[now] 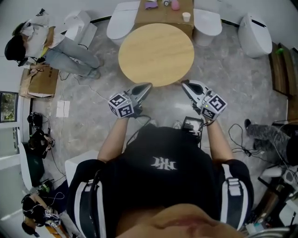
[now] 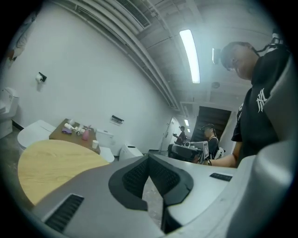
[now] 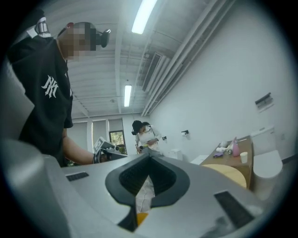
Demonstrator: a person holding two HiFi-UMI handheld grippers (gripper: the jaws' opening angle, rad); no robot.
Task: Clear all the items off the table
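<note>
The round wooden table [image 1: 156, 53] has a bare top in the head view. My left gripper [image 1: 148, 85] and right gripper [image 1: 184, 82] hover at its near edge, tips angled toward each other, both shut with nothing held. Behind the round table stands a brown side table [image 1: 163, 17] carrying a purple item [image 1: 151, 5], a pink bottle [image 1: 175, 4] and a white cup [image 1: 186, 17]. The left gripper view shows my left gripper [image 2: 149, 158] with jaws met, the round table [image 2: 51, 162] and the pink bottle [image 2: 85, 134]. In the right gripper view my right gripper [image 3: 149, 158] has its jaws together too, with the white cup [image 3: 243, 157] far right.
White toilets [image 1: 122, 24] [image 1: 207, 25] [image 1: 255, 35] ring the far side of the round table. A person [image 1: 46, 42] sits on the floor at the far left beside cardboard [image 1: 39, 81]. Cables and gear [image 1: 260, 139] lie on the floor to the right.
</note>
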